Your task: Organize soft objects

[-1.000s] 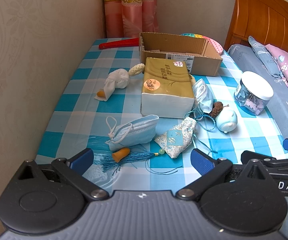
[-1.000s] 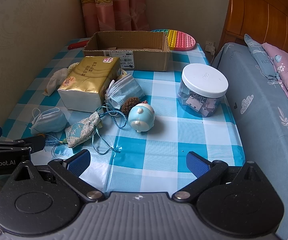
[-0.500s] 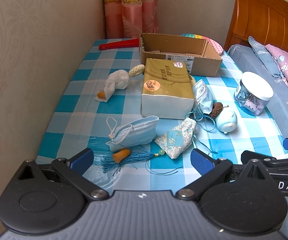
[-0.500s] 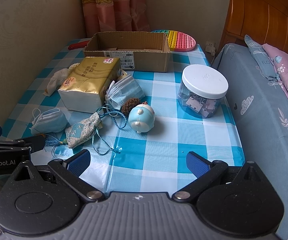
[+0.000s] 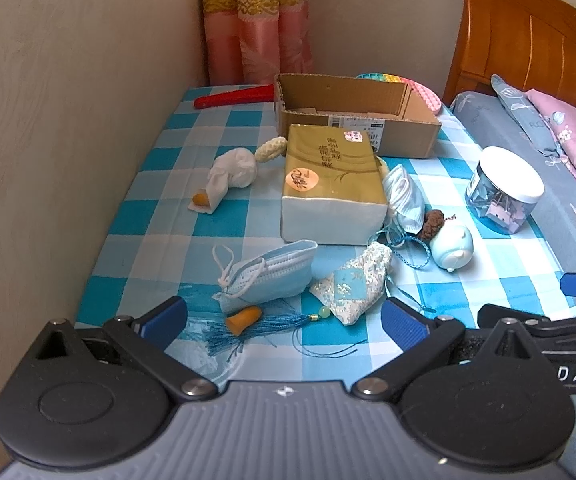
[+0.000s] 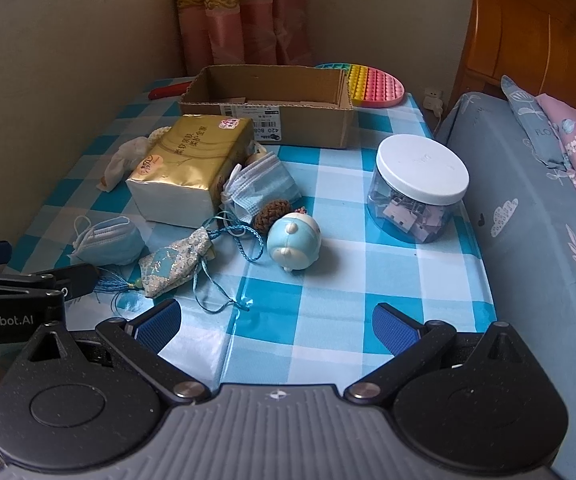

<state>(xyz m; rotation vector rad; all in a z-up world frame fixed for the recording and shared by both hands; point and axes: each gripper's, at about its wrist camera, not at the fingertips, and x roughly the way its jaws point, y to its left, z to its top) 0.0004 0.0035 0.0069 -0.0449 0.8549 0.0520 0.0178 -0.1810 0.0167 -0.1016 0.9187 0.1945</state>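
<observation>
Gaping empty, left tool reads "enRobot.AI", right tool "DAS", cardboard box label "420".

Both wrist views look down and forward from the near edge of the table toward the box at its far end. The left view sits nearer the wall, close over the mask in front of the box. The right view sits nearer the bed. Both share the box, the tissue pack, the pouch and the jar.
</observation>
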